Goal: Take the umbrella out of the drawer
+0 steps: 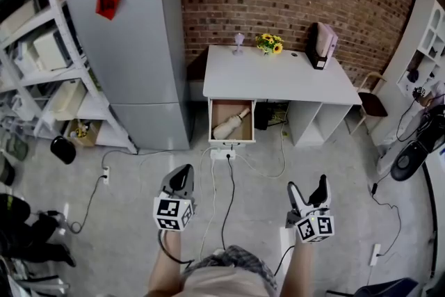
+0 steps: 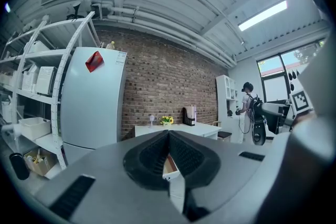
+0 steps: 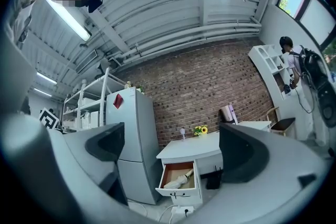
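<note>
A folded cream umbrella (image 1: pixel 231 124) (image 3: pixel 178 180) lies in the pulled-out drawer (image 1: pixel 232 138) (image 3: pixel 178 192) of the white desk (image 1: pixel 278 76) (image 3: pixel 191 147) against the brick wall. Both grippers hang well short of the desk, over the floor. My left gripper (image 1: pixel 182 177) (image 2: pixel 169 136) is shut with nothing in it; its dark pads meet in the left gripper view. My right gripper (image 1: pixel 306 188) (image 3: pixel 170 149) stands wide open and empty, its jaws framing the drawer in the right gripper view.
A grey fridge (image 1: pixel 135 52) stands left of the desk, with white shelving (image 1: pixel 42 73) beyond it. A power strip (image 1: pixel 223 154) and cables (image 1: pixel 229 191) lie on the floor before the drawer. A chair (image 1: pixel 372 104) and white shelves (image 1: pixel 427 38) are at right. Flowers (image 1: pixel 270 44) sit on the desk.
</note>
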